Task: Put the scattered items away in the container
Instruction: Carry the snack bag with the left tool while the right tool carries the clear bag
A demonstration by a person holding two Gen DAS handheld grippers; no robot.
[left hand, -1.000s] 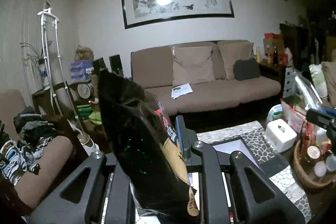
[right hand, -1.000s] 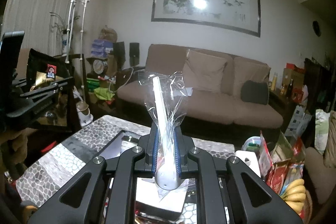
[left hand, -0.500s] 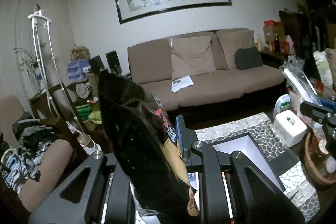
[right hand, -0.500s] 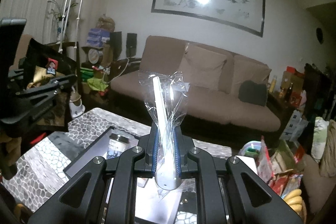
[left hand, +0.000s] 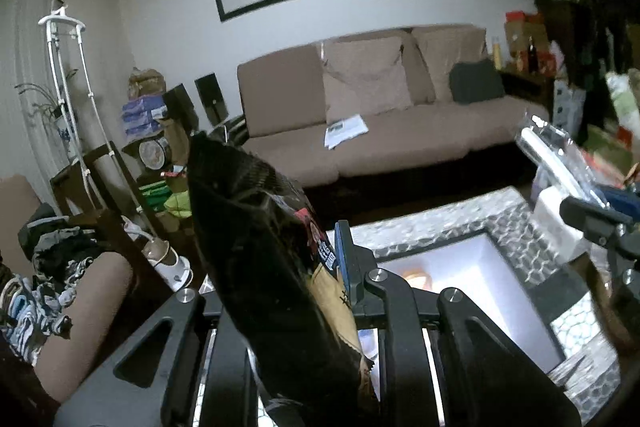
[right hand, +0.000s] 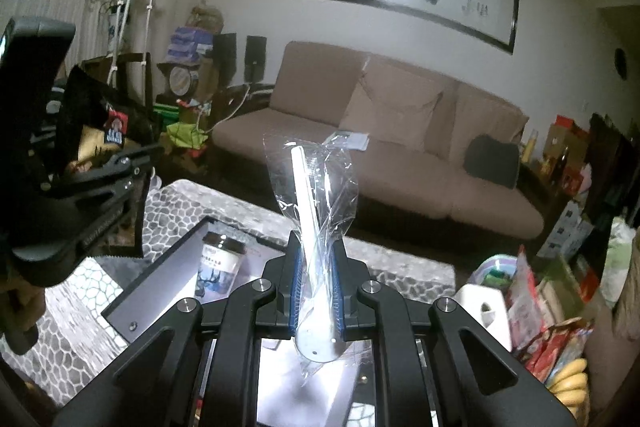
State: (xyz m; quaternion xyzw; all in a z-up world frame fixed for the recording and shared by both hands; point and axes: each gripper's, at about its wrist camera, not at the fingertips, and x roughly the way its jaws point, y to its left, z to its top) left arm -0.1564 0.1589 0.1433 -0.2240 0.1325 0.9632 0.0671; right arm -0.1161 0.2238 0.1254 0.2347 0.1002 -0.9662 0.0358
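Observation:
My left gripper (left hand: 304, 267) is shut on a black snack bag (left hand: 264, 251) that stands up between its fingers; the bag also shows in the right wrist view (right hand: 100, 131). My right gripper (right hand: 316, 267) is shut on a white comb in a clear plastic sleeve (right hand: 310, 211), also seen from the left wrist (left hand: 560, 163). Both are held above a white open box (left hand: 480, 291) on the patterned table (left hand: 424, 227). In the right wrist view the box (right hand: 160, 279) holds a white-labelled jar (right hand: 220, 263).
A white tissue box (right hand: 484, 311), snack packets (right hand: 540, 307) and bananas (right hand: 568, 383) crowd the table's right side. A brown sofa (right hand: 400, 147) stands behind the table. Clothes lie on a seat at the left (left hand: 48, 267).
Both grippers have moved in over the box and tilted down; the box looks larger and closer. The jar inside has come into the right wrist view. Both grips are unchanged.

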